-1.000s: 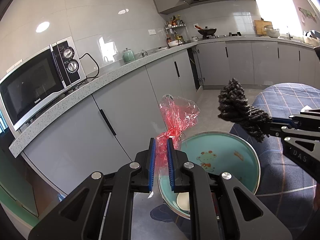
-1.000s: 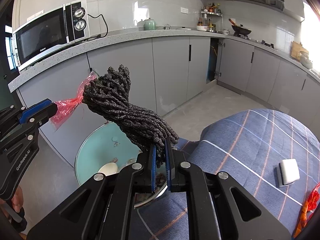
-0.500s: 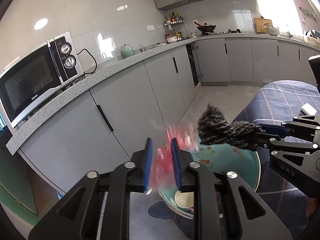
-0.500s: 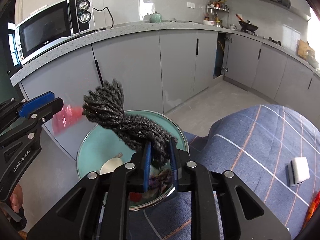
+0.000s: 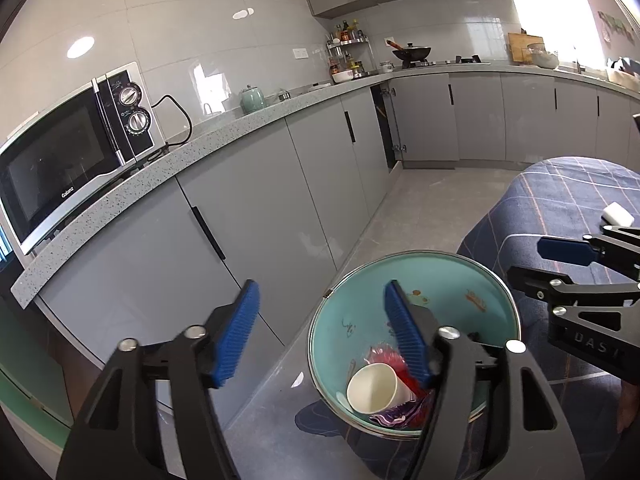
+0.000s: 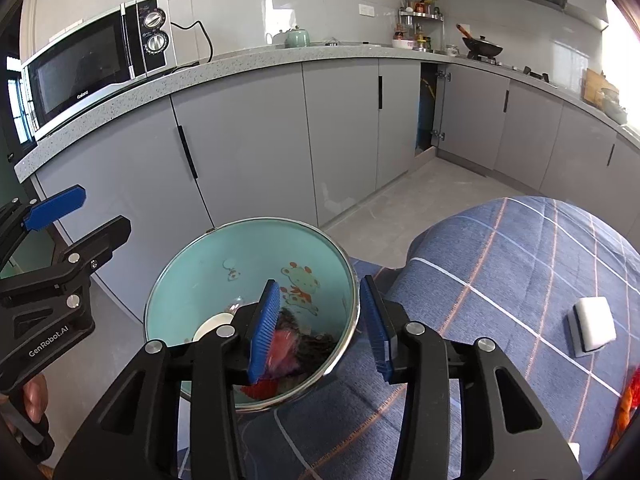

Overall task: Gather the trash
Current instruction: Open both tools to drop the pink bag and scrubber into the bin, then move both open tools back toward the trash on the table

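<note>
Both hand-held grippers hang over a round teal enamel basin with a metal rim (image 6: 248, 240) and cartoon prints inside, which sits at the edge of a blue plaid cloth (image 6: 500, 264).

The left hand-held gripper (image 5: 320, 334) has just been opening; its blue ribbed pads stand wide apart with nothing between them. The crumpled red cellophane wrapper (image 5: 386, 360) lies at the bottom of the basin, beside a white paper cup on its side (image 5: 374, 388) and a purple foil scrap (image 5: 394, 420).

The right hand-held gripper (image 6: 322, 324) has also just been opening; its jaws stand partly apart and empty. Below them the dark grey knotted rope bundle (image 6: 316, 344) rests in the basin against the red wrapper.

A white sponge block (image 6: 594, 326) lies on the cloth, well apart from the basin.
</note>
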Available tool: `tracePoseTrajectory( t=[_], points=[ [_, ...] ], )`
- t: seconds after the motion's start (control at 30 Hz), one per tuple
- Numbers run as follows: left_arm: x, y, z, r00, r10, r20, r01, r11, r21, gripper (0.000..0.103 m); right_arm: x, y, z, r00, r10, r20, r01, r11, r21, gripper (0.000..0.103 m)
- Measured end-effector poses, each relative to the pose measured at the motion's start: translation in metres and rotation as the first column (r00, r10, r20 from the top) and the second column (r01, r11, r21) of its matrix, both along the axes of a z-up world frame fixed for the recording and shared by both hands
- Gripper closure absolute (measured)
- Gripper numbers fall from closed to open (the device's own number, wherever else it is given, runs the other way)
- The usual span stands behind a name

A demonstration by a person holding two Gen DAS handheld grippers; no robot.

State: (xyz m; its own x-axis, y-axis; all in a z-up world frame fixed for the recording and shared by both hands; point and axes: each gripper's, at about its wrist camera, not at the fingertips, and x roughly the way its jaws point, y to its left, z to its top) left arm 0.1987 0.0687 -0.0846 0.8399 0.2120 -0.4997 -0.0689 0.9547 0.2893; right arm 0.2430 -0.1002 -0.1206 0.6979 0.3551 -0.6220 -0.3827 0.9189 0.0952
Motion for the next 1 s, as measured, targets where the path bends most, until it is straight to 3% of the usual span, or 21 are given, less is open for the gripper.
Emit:
tracePoseTrajectory(
  t=[0.7, 1.0],
  points=[
    [-0.005, -0.010, 0.002, 1.000, -0.008, 0.008, 0.007, 1.000, 0.014, 0.023, -0.019, -0.019, 0.007, 0.999, -0.049, 0.023, 0.049, 0.999, 0.008, 0.052],
    [-0.014, -0.043, 0.001, 0.997, -0.080, 0.001, 0.080, 0.996, 0.034, 0.021, -0.050, -0.055, 0.014, 0.994, -0.105, 0.042, 0.105, 0.994, -0.011, 0.049]
  ],
)
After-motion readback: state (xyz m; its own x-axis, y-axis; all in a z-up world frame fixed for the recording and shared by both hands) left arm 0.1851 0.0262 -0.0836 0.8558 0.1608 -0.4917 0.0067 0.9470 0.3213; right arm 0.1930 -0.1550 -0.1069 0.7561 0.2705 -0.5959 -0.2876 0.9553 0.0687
